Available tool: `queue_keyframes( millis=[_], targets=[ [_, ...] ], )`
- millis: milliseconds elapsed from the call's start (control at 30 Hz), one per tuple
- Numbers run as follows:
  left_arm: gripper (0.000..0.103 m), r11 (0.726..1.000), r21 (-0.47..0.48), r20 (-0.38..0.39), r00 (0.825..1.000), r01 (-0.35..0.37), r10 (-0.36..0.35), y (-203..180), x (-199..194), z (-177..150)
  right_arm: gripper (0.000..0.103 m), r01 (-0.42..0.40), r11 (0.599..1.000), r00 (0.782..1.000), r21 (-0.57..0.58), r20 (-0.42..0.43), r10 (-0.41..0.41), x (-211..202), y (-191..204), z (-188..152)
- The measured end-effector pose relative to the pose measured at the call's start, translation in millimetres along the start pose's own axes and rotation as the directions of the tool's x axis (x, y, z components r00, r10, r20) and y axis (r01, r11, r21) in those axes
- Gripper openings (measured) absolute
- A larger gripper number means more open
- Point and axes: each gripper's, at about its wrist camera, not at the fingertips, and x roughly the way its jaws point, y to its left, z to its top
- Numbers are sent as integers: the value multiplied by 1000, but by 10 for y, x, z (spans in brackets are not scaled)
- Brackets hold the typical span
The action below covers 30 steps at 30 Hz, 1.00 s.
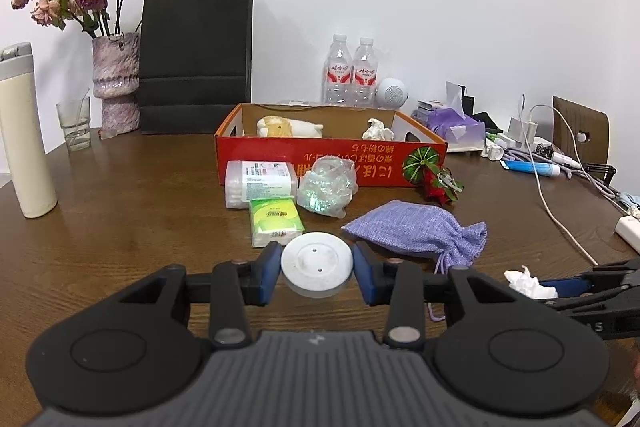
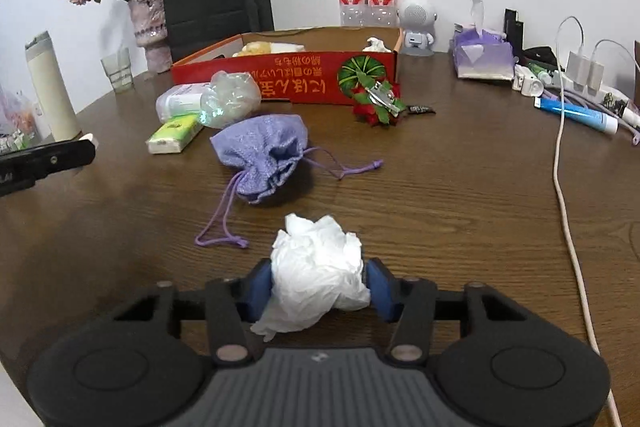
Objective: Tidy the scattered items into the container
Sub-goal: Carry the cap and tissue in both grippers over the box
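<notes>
1. While my left hand-held gripper [image 1: 317, 269] stands clamped on a white round disc [image 1: 317, 263], its own view shows the disc face-on between the blue pads; the right view shows only that gripper's dark side at the left edge.
2. My right hand-held gripper [image 2: 319, 283] is clamped on a crumpled white tissue [image 2: 316, 275]; the left view catches this only as a white scrap at its right edge.
3. The right view alone shows the purple pouch's open mouth and both drawstring loops; the left view shows the purple pouch [image 1: 416, 231] from its side.
4. The red cardboard box [image 2: 304, 79] lies at the far middle of the bench [image 2: 440, 187], with one plush toy [image 1: 288, 127] and one white wad [image 1: 376, 131] inside it.
5. Loose on the bench, near the box's front wall, I count one swab box [image 1: 260, 183], one green tissue pack [image 1: 276, 223], one crinkled clear bag [image 1: 328, 187], one red flower clip [image 2: 378, 103] and one pouch.
6. Behind the box stand two water bottles [image 1: 352, 71], one black paper bag [image 1: 196, 63] and one vase of dried roses [image 1: 116, 83].
7. The pouch lies just beyond my right gripper, to the left, and just right of the disc in the left view.
8. Both held things hang on the near side, well apart from the box.
</notes>
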Motion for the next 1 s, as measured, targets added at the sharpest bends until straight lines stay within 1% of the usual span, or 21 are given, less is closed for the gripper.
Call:
queue_keyframes(
  millis=[33,67,133,167,233,300,333,367,400,467,500,567,633,700,733,767,800,833,933,1000],
  targets=[
    [40,1000,2,3,1000,0,0,-8,-12,2,46,24,999,1000,-21,11,-24,-8,38,-1],
    [40,1000,6,7,1000,-1,1,-16,-25,5,43,31,999,999,-32,21,-30,-21,65,2],
    [40,1000,6,22,1000,-6,6,-27,-62,15,42,11,1000,998,-17,59,-10,-84,87,18],
    [40,1000,5,32,999,-6,6,-29,-81,26,42,24,999,997,-25,76,-22,-110,110,31],
    [40,1000,4,54,999,-9,9,-44,-126,47,42,10,1000,993,-14,114,-9,-173,132,72],
    [40,1000,15,77,997,-20,19,-69,-156,80,42,21,1000,991,-20,136,-18,-203,170,126],
    [40,999,21,91,995,-27,25,-85,-171,99,42,2,1000,989,-6,146,-1,-219,166,163],
    [40,999,27,101,995,-26,24,-98,-180,119,42,8,1000,987,-2,158,-7,-232,178,196],
    [40,999,33,110,994,-19,16,-110,-186,139,42,18,1000,986,-15,166,-15,-236,199,229],
    [40,999,45,115,993,8,-13,-123,-178,179,42,7,1000,985,-13,173,-4,-241,214,294],
    [40,999,51,118,993,2,-8,-136,-172,200,42,16,1000,984,-21,180,-12,-246,235,327],
    [40,999,50,130,991,-9,2,-135,-154,252,42,-16,1000,982,-9,186,18,-254,229,398],
    [40,999,34,148,989,-19,14,-115,-146,309,42,27,999,978,-31,208,-20,-275,274,468],
    [40,999,31,168,985,-34,28,-109,-148,369,42,3,1000,973,-7,230,-1,-316,254,550],
    [40,999,27,179,983,-38,33,-107,-153,402,42,26,999,970,-21,244,-20,-337,280,580],
    [40,999,22,188,981,-41,36,-103,-159,440,42,30,999,967,-31,255,-21,-357,296,610],
    [40,999,17,196,980,-48,44,-106,-160,487,42,8,1000,964,-19,266,-3,-381,286,663],
    [40,998,14,205,977,-55,51,-114,-156,543,42,3,1000,962,-15,273,2,-392,288,711],
    [40,998,13,230,972,-61,57,-143,-113,771,42,45,998,951,-38,308,-32,-408,341,906],
    [40,998,2,229,972,-58,56,-144,-52,956,42,28,999,948,-25,318,-18,-411,327,1091]
  ],
)
